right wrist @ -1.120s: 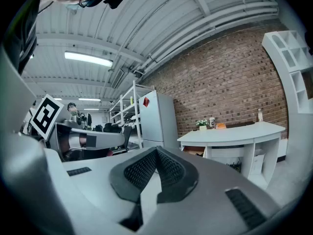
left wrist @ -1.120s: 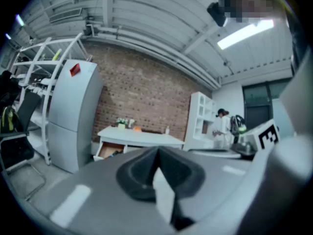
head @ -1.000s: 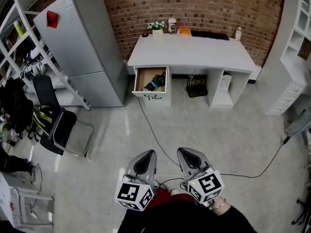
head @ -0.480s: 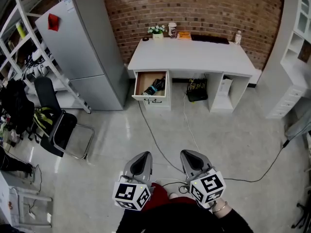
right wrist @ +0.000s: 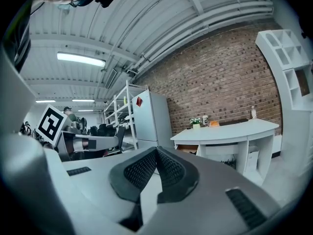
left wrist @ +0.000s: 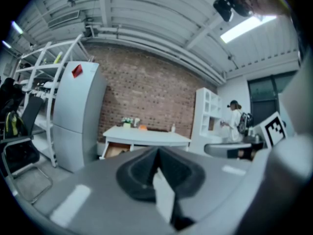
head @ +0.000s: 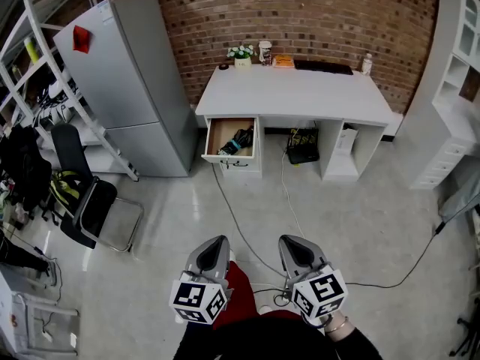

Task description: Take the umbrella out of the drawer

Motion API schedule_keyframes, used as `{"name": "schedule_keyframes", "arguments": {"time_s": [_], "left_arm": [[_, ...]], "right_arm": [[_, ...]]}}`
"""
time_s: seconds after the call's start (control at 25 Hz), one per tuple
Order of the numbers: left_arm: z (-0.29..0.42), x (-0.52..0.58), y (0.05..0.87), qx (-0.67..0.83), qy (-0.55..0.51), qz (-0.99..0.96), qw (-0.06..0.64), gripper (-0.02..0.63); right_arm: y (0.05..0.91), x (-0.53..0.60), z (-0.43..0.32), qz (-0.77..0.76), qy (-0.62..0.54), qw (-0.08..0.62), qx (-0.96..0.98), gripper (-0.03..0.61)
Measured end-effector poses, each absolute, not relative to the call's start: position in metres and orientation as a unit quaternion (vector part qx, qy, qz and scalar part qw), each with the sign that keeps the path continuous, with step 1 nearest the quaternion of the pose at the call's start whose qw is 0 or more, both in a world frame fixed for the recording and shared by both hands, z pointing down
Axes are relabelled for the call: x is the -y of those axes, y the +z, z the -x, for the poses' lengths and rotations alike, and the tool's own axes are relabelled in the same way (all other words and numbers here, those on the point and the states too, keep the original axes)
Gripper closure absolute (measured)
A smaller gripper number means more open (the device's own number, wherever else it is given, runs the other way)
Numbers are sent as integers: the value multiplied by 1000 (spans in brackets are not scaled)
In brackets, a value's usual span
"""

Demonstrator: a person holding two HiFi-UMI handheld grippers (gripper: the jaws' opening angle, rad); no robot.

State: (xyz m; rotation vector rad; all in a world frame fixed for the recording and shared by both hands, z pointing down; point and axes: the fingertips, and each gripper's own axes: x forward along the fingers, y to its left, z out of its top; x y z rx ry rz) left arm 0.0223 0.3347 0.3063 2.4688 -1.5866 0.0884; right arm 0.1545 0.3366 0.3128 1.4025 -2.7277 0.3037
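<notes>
The dark umbrella (head: 238,139) with a teal part lies in the open wooden drawer (head: 222,136) on the left side of the white desk (head: 300,96), far across the floor. Both grippers sit at the bottom of the head view, well short of the desk. My left gripper (head: 217,239) is shut and holds nothing; in the left gripper view its pads (left wrist: 157,156) meet, with the drawer (left wrist: 116,150) small in the distance. My right gripper (head: 289,239) is also shut and empty, pads (right wrist: 156,153) together, pointing toward the desk (right wrist: 230,129).
A grey fridge (head: 127,81) stands left of the desk, beside a white ladder (head: 75,88) and a black chair (head: 94,205). Cables (head: 240,223) trail over the floor from the desk. White shelving (head: 454,103) lines the right wall. A person (left wrist: 234,119) stands at the far right.
Both grippers have shifted a little across the floor, staying shut. The desk and drawer sit slightly lower in the head view, and a red-clad leg now shows between the grippers.
</notes>
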Motion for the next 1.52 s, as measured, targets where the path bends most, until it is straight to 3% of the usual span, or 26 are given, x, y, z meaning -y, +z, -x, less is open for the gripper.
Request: {"name": "schedule_keyframes", "arguments": {"time_s": [0.48, 1.52], "left_arm": [[5, -275, 327, 530, 33, -839, 117, 612], [112, -33, 360, 490, 68, -855, 157, 611]], "right_arm": [[320, -281, -123, -454, 94, 40, 885, 577], [348, -50, -6, -472, 154, 67, 865, 577]]}}
